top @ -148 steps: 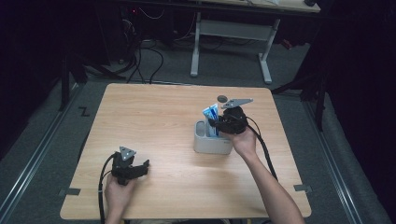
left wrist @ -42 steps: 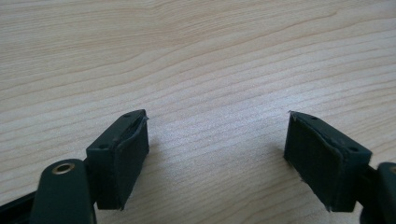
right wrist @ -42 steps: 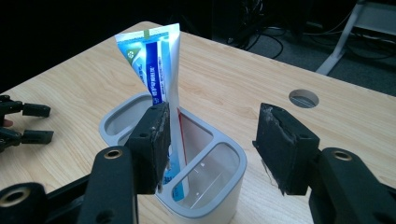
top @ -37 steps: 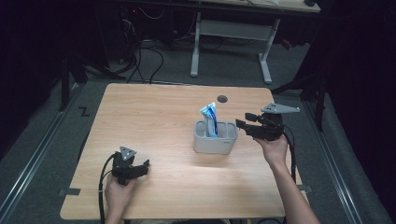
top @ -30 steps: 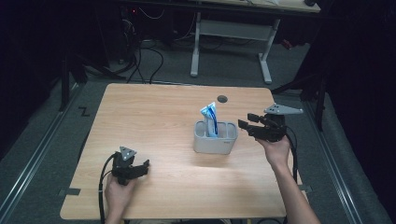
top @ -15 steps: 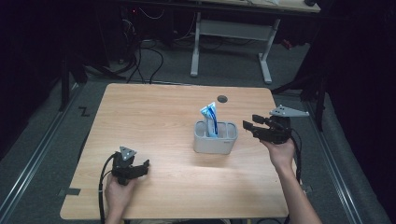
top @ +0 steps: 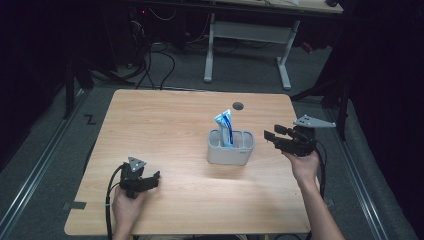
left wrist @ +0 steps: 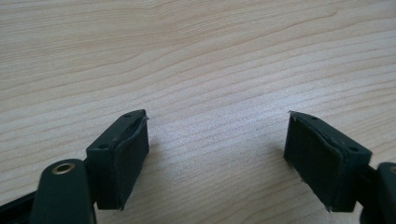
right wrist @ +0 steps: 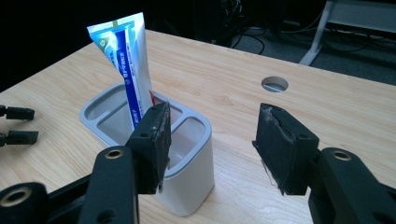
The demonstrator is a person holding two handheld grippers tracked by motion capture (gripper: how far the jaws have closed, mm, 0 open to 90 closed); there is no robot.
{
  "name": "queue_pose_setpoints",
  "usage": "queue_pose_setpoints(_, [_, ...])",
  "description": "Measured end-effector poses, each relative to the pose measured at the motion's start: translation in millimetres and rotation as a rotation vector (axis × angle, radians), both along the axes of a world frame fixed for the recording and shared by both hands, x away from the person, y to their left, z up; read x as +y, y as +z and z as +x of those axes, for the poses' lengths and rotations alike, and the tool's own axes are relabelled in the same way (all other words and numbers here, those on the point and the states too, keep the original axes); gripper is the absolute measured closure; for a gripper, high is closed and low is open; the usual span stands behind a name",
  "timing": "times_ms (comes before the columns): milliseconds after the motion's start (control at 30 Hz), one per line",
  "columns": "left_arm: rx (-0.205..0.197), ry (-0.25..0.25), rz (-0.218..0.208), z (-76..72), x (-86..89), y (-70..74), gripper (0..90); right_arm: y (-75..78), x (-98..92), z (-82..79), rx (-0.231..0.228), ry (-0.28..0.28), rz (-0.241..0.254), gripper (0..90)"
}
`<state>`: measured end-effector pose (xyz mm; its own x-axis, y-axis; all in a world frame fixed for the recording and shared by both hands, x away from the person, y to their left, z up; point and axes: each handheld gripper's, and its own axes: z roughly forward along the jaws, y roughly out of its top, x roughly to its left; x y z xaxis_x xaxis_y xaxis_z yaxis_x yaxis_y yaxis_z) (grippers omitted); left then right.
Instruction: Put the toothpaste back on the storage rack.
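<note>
A grey divided holder (top: 231, 149) stands right of the table's middle. A blue and white toothpaste tube (top: 225, 125) stands upright in its rear left compartment. My right gripper (top: 270, 139) hovers just right of the holder, pointing at it, open and empty. In the right gripper view the holder (right wrist: 189, 156) sits behind the left jaw, with the toothpaste tube (right wrist: 127, 65) rising from it, and nothing lies between the right gripper's (right wrist: 217, 140) pads. My left gripper (top: 152, 178) rests on the table at the front left. It is open over bare wood in the left gripper view (left wrist: 217, 158).
A round cable hole (top: 238, 105) sits in the wooden table (top: 165, 125) behind the holder. Beyond the far edge are cables and a white desk frame (top: 247, 37) on the floor. The left gripper's jaws (right wrist: 14, 125) show far off in the right gripper view.
About five seconds ago my right gripper was at the holder with the tube. Since then it has drawn back to the right, leaving the tube standing inside. The left gripper stayed still.
</note>
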<state>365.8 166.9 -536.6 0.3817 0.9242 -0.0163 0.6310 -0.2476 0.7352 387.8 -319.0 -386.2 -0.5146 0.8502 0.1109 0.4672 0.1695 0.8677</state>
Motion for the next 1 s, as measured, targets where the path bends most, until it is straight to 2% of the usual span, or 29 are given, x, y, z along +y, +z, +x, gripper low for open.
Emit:
queue_pose_setpoints(333, [0.0, 0.0, 0.0, 0.0, 0.0, 0.0, 22.3, -3.6, -9.0, -4.8, -0.001, -0.028, 0.029, 45.7])
queue_pose_setpoints(1000, [0.0, 0.0, 0.001, 0.0, -0.1, 0.0, 22.2, -10.4, -30.6, -13.6, 0.001, -0.08, 0.051, 45.7])
